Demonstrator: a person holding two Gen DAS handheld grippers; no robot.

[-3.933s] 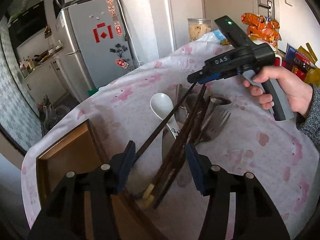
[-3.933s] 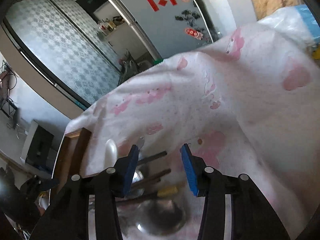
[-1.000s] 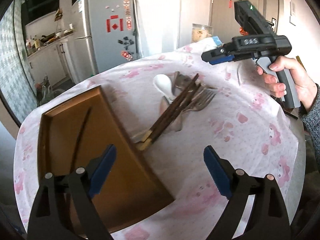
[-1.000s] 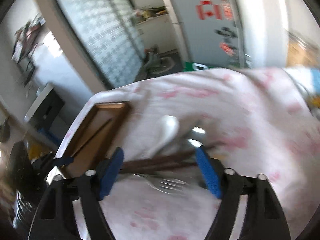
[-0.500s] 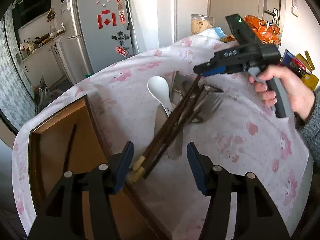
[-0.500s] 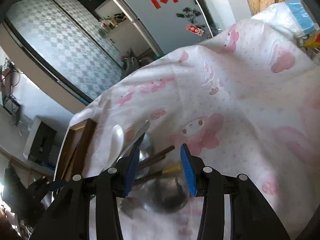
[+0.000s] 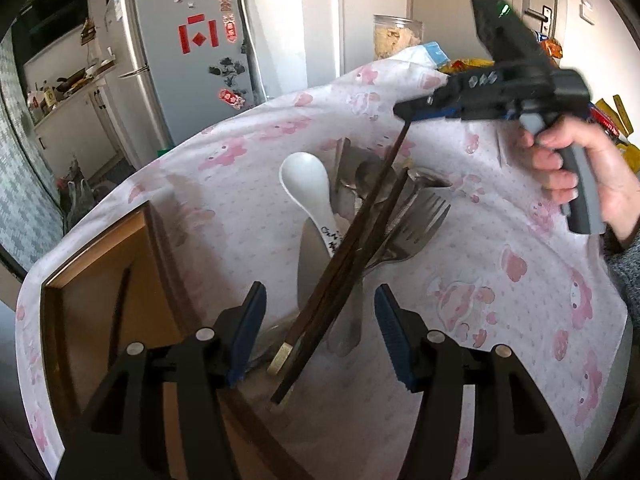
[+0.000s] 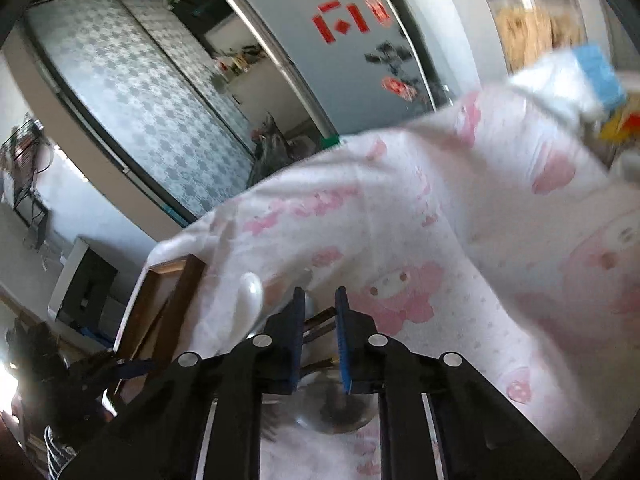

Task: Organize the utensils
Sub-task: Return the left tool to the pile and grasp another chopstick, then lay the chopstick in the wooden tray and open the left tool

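Over the pink-printed tablecloth (image 7: 248,208), the right gripper (image 7: 404,114) has pinched the far tip of one dark chopstick (image 7: 352,240) and holds that end raised, while the near end rests low beside the pile. The left gripper (image 7: 320,332) stands with fingers set moderately apart and nothing between them, straddling the near ends of the chopsticks (one has a brass-coloured cap).

Risk, as judged:
- The hold is at the extreme tip. A long, thin stick held so could pivot or slip free, and it would fall back among the forks (image 7: 416,220).
- The raised stick lies against its neighbours and close to the white ceramic spoon (image 7: 310,188). Dragging it sideways could sweep the spoon or scatter the heap.
- The right wrist view is blurred; whether the fingertips (image 8: 298,320) grip squarely cannot be told.

Room and edges:
- The wooden tray (image 7: 96,264) sits just left of the pile, one chopstick (image 7: 118,312) already inside it. Its raised rim stands between pile and tray floor, so the stick's low end must clear it.
- Bare cloth lies to the right; the table's edge falls away near the tray's outer side.
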